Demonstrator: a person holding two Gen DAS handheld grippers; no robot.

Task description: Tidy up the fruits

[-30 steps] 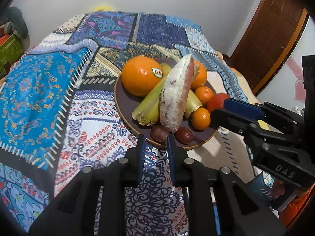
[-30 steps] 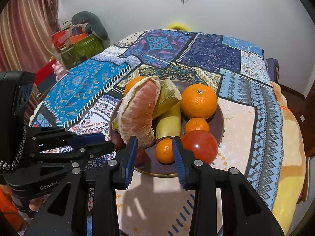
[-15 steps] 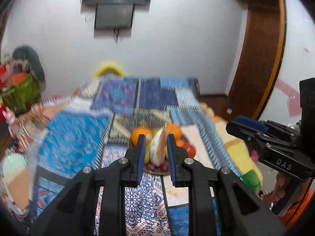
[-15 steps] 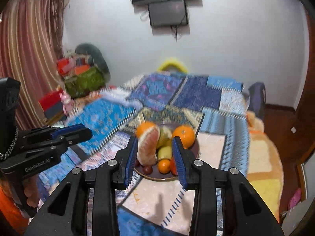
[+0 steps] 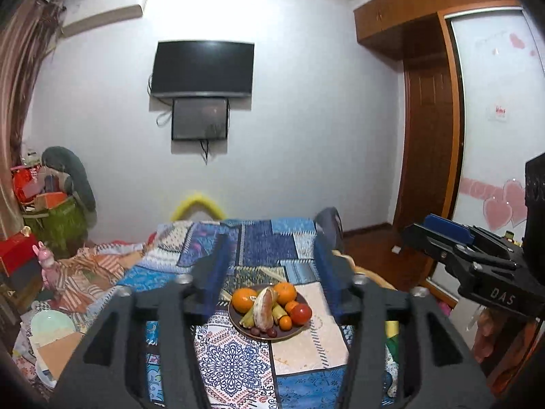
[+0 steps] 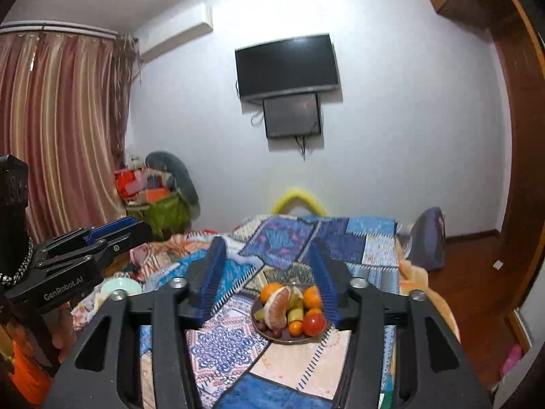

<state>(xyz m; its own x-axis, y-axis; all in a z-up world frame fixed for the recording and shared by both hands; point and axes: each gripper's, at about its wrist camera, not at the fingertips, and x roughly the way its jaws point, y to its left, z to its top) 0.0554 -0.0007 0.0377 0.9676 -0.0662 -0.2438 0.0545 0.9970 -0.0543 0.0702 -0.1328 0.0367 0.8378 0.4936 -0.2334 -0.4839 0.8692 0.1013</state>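
A dark round plate [image 5: 292, 334] on a patchwork-covered bed holds oranges [image 5: 244, 300], a peeled pomelo wedge [image 5: 265, 310], bananas, small tangerines, a red tomato [image 5: 301, 313] and dark round fruits. The plate also shows in the right wrist view [image 6: 289, 340], with the pomelo wedge [image 6: 277, 307] and tomato [image 6: 314, 323]. My left gripper [image 5: 270, 279] is open and empty, held well back from the plate. My right gripper [image 6: 267, 277] is open and empty, also far back. Each gripper shows at the edge of the other's view, the right one [image 5: 473, 266] and the left one [image 6: 85, 255].
The patchwork bedspread [image 5: 238, 361] covers the bed. A wall TV [image 5: 202, 68] hangs ahead. Piled boxes and bags [image 5: 51, 211] stand at the left, a wooden wardrobe and door [image 5: 429, 156] at the right. Curtains [image 6: 64, 129] hang far left.
Both grippers have pulled far back and up from the plate, so the whole room shows. Both jaws have opened wide from nearly shut. The fruit has not moved.
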